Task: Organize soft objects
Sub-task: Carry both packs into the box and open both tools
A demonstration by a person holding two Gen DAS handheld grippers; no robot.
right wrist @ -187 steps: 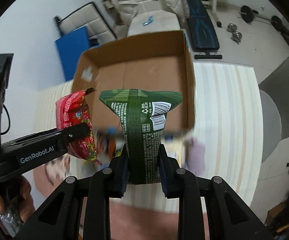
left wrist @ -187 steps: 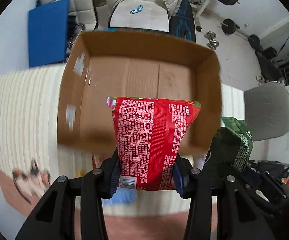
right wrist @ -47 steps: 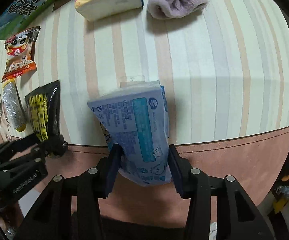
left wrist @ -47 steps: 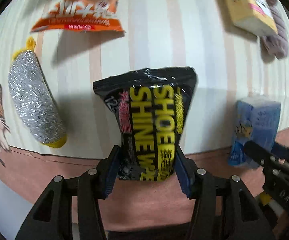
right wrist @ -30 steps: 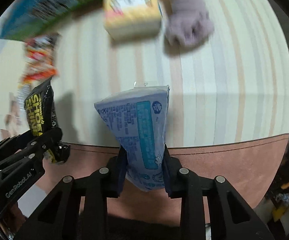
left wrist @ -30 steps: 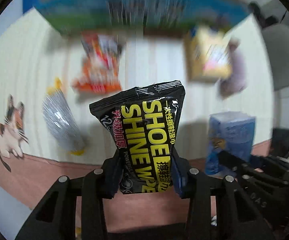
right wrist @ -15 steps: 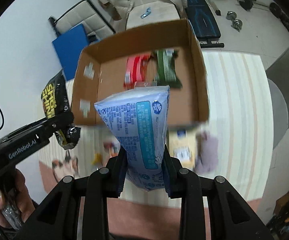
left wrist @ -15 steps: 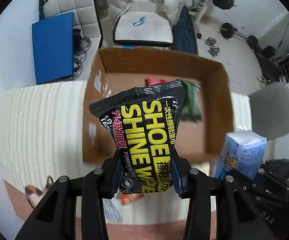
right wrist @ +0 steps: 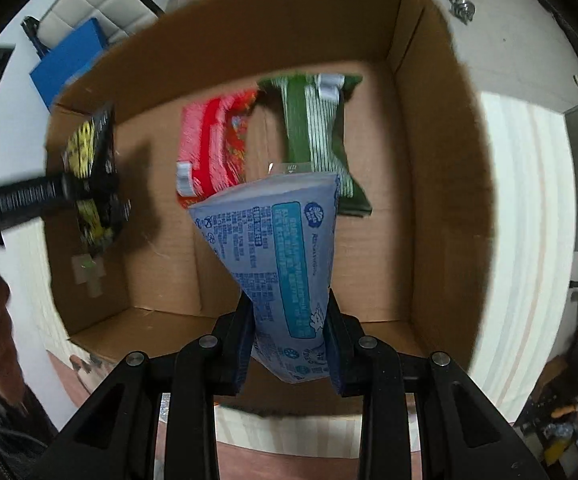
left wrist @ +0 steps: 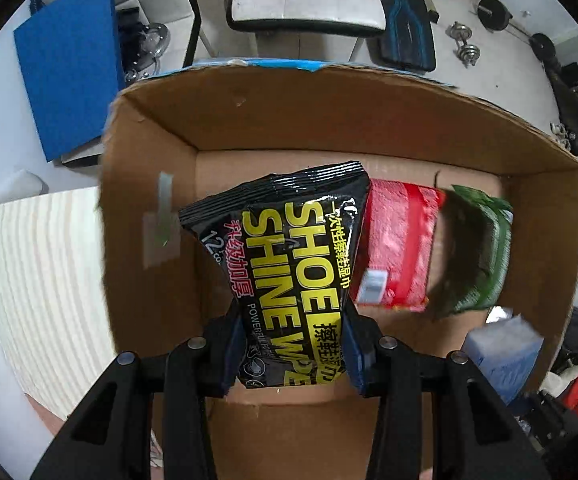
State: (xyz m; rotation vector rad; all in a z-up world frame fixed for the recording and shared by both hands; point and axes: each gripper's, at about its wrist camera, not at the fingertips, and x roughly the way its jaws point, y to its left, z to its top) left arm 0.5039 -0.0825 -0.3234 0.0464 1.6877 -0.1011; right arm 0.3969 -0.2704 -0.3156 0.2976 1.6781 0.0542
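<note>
Grippers clamped black wipes pack (left wrist: pixel 293 272) and blue pack (right wrist: pixel 281 260); you should have released toward box (left wrist: pixel 149 280) floor's 6 o'clock.

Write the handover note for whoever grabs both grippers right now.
Left gripper: shut on the black shoe-wipes pack, held over the cardboard box.
Right gripper: shut on the blue wipes pack, also over the box.
Done: red packet and green packet lie side by side on the box floor.
Left: set both held packs down in the free floor space and open the jaws. Other items are not visible now.
</note>
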